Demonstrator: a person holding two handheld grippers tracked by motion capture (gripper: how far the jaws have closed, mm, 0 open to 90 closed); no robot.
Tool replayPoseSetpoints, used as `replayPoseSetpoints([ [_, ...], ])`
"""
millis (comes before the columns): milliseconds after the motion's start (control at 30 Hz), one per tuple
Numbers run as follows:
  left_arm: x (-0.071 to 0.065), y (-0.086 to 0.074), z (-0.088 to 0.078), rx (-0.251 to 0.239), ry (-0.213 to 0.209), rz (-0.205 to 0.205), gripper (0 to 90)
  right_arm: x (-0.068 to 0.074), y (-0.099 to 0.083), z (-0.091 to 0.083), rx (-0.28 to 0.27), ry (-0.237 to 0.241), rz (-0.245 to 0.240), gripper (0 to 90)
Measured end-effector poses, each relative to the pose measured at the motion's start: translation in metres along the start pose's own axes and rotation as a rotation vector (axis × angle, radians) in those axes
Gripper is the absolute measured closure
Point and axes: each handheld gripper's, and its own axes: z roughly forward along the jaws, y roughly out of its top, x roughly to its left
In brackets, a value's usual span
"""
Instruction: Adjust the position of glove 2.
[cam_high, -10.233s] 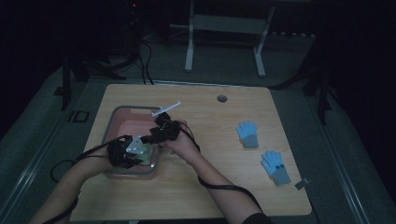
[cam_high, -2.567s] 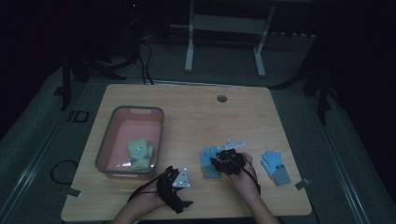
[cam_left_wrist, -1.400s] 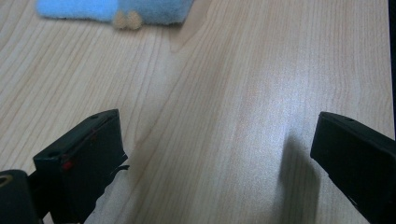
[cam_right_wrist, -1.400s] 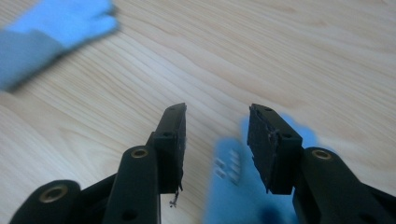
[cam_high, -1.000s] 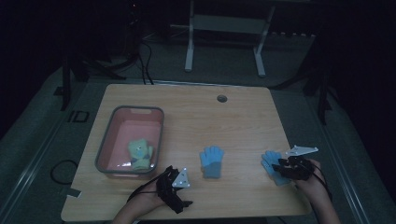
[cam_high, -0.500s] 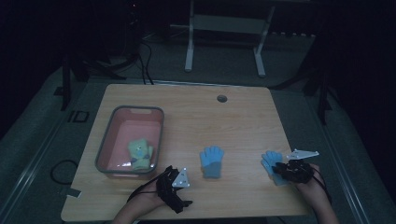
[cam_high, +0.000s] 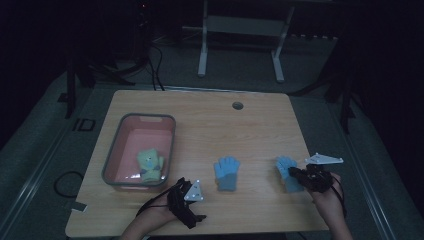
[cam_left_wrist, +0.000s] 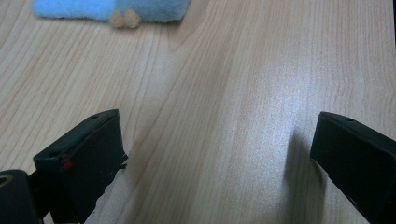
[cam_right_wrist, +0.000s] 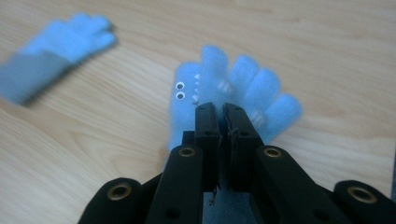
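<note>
A blue glove with small eyes (cam_high: 285, 169) (cam_right_wrist: 252, 79) lies at the table's right. My right gripper (cam_high: 296, 173) (cam_right_wrist: 223, 108) has just been closing and is shut on it near the cuff, the glove's fingers sticking out past the jaw tips. A second blue glove (cam_high: 227, 172) (cam_right_wrist: 56, 51) (cam_left_wrist: 116, 7) lies flat in the middle of the table. My left gripper (cam_high: 190, 202) (cam_left_wrist: 215, 126) rests near the front edge, open, with bare wood between its jaws.
A pink tub with a grey rim (cam_high: 172, 145) stands at the left and holds a pale green glove (cam_high: 150, 165). A round cable hole (cam_high: 237, 105) sits near the table's far edge. Bare wood lies between the tub and the gloves.
The right gripper's jaws have closed onto the right-hand blue glove, and the hand has lifted slightly. The left gripper has stayed put.
</note>
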Motion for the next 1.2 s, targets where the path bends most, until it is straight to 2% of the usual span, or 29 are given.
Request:
replayPoseSetpoints([
  [67, 0.0, 0.0, 0.0, 0.0, 0.0, 0.003, 3.0, 0.01, 0.008, -0.004, -0.022, -0.011, -0.004, 85.4],
  [100, 0.0, 0.0, 0.0, 0.0, 0.0, 0.003, 2.9, 0.01, 0.008, -0.004, -0.022, -0.011, -0.004, 85.4],
  [133, 0.0, 0.0, 0.0, -0.001, 0.0, 0.006, 2.9, 0.015, 0.012, -0.006, -0.028, -0.01, -0.008, 85.4],
  [167, 0.0, 0.0, 0.0, -0.001, 0.001, 0.007, 3.0, 0.027, 0.02, -0.007, -0.046, -0.035, -0.025, 85.3],
  [267, 0.0, 0.0, 0.0, -0.002, 0.002, 0.008, 2.9, 0.038, 0.029, -0.006, -0.051, -0.044, -0.025, 85.3],
  [400, -0.001, 0.0, 0.0, 0.001, 0.001, 0.009, 2.9, 0.052, 0.035, 0.0, -0.05, -0.069, -0.023, 85.3],
  [533, 0.0, 0.0, 0.0, -0.001, 0.001, 0.011, 3.0, 0.065, 0.033, 0.014, -0.053, -0.097, -0.048, 85.3],
  [667, 0.0, 0.0, 0.001, 0.002, -0.003, 0.011, 2.9, 0.07, 0.027, 0.033, -0.025, -0.107, -0.015, 85.2],
  [700, 0.0, 0.0, 0.001, 0.002, -0.003, 0.011, 2.9, 0.07, 0.027, 0.033, -0.025, -0.107, -0.015, 85.2],
  [767, -0.001, 0.0, 0.001, 0.005, -0.003, 0.012, 3.0, 0.074, 0.022, 0.047, -0.004, -0.107, 0.014, 85.2],
  [833, -0.001, 0.0, 0.001, 0.002, -0.004, 0.01, 2.9, 0.075, 0.02, 0.054, 0.001, -0.101, 0.032, 85.1],
  [1100, -0.001, 0.0, 0.001, 0.004, -0.006, 0.013, 2.9, 0.074, 0.012, 0.076, 0.049, -0.099, 0.034, 82.5],
  [1133, -0.001, 0.0, 0.001, 0.003, -0.008, 0.014, 2.9, 0.074, 0.011, 0.078, 0.055, -0.097, 0.037, 81.2],
  [1200, -0.001, 0.0, 0.001, 0.0, -0.01, 0.014, 2.9, 0.073, 0.009, 0.082, 0.076, -0.079, 0.014, 72.6],
])
